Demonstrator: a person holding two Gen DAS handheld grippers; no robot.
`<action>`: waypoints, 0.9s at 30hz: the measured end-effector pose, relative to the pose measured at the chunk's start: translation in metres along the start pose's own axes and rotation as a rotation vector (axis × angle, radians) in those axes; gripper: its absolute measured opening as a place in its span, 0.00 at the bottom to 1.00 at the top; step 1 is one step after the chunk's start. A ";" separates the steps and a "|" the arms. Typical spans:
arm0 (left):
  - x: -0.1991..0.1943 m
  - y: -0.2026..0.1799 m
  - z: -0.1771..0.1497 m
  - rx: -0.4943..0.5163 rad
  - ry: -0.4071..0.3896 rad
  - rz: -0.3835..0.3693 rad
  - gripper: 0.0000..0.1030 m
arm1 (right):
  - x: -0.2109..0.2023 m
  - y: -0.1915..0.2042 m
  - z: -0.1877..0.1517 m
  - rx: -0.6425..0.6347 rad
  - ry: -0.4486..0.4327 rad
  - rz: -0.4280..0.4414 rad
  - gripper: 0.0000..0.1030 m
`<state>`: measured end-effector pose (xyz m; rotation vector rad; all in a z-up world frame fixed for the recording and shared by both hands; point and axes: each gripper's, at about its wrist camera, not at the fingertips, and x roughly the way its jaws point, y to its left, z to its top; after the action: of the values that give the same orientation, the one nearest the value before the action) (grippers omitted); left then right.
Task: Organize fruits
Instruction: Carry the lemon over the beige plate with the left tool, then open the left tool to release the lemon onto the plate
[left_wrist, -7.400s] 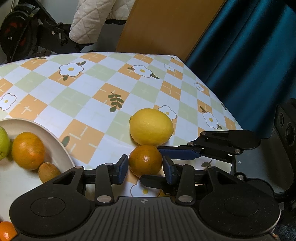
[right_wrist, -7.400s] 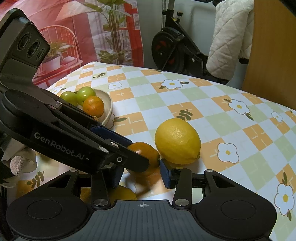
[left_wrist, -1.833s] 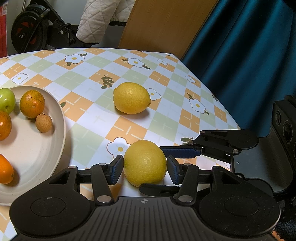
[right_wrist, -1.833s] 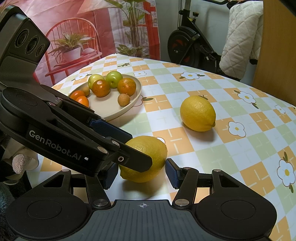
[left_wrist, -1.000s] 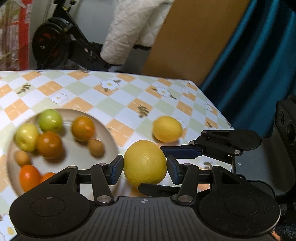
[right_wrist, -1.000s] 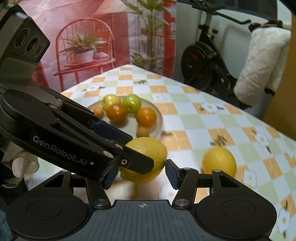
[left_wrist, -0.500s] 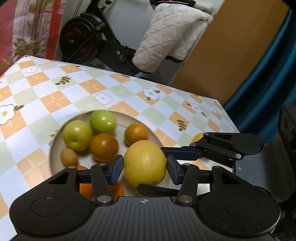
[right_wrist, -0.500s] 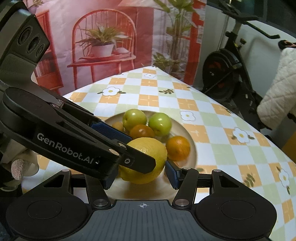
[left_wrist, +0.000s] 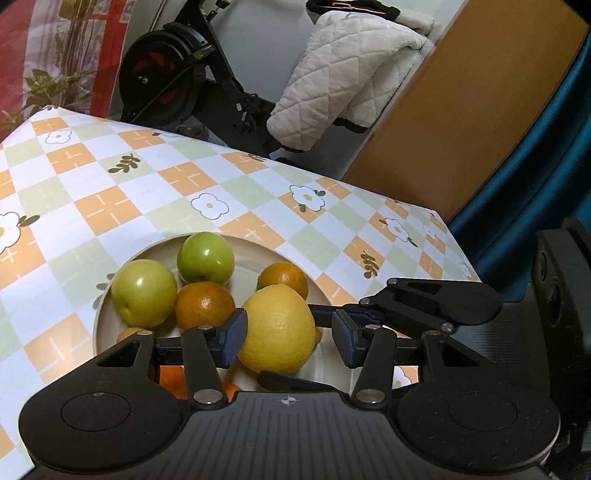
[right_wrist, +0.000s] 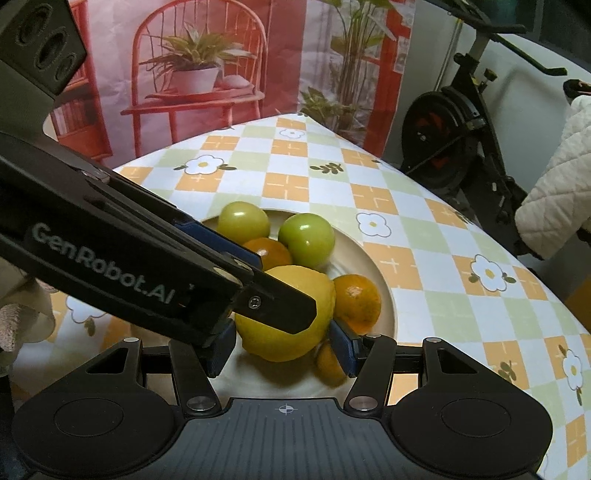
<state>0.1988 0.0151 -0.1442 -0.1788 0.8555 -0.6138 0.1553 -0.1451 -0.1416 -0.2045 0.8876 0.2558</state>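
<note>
A big yellow lemon (left_wrist: 277, 332) hangs over the near side of the cream plate (left_wrist: 258, 244), close to the fruit in it. My left gripper (left_wrist: 288, 338) is shut on the lemon from the sides. My right gripper (right_wrist: 281, 350) crosses it and is shut on the same lemon (right_wrist: 280, 334). One left finger (right_wrist: 155, 258) lies across the lemon's top in the right wrist view. The plate (right_wrist: 384, 291) holds two green fruits (left_wrist: 144, 291) (left_wrist: 205, 258), oranges (left_wrist: 205, 306) (right_wrist: 356, 297) and a small fruit (right_wrist: 328, 363).
The checked flower tablecloth (left_wrist: 110, 206) stretches behind and beside the plate. Past the table's far edge stand an exercise bike (left_wrist: 166, 74), a white quilted cloth (left_wrist: 343, 74), a wooden board (left_wrist: 461, 110) and a blue curtain (left_wrist: 535, 166). A red poster (right_wrist: 184, 74) hangs in the right wrist view.
Both grippers have carried the lemon from the bare cloth across to the plate and lowered it a little. The second lemon on the table has left both views.
</note>
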 end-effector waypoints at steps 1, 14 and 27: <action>0.000 -0.001 0.000 0.004 0.001 0.000 0.50 | 0.001 -0.001 0.000 0.002 0.002 -0.005 0.51; -0.016 -0.008 0.006 0.051 -0.037 0.078 0.50 | -0.012 -0.007 0.000 0.033 -0.039 -0.015 0.51; -0.013 -0.051 0.012 0.141 -0.056 0.067 0.50 | -0.066 -0.046 -0.027 0.083 -0.124 -0.061 0.51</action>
<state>0.1792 -0.0204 -0.1087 -0.0395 0.7587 -0.6016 0.1096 -0.2051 -0.1027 -0.1366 0.7663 0.1722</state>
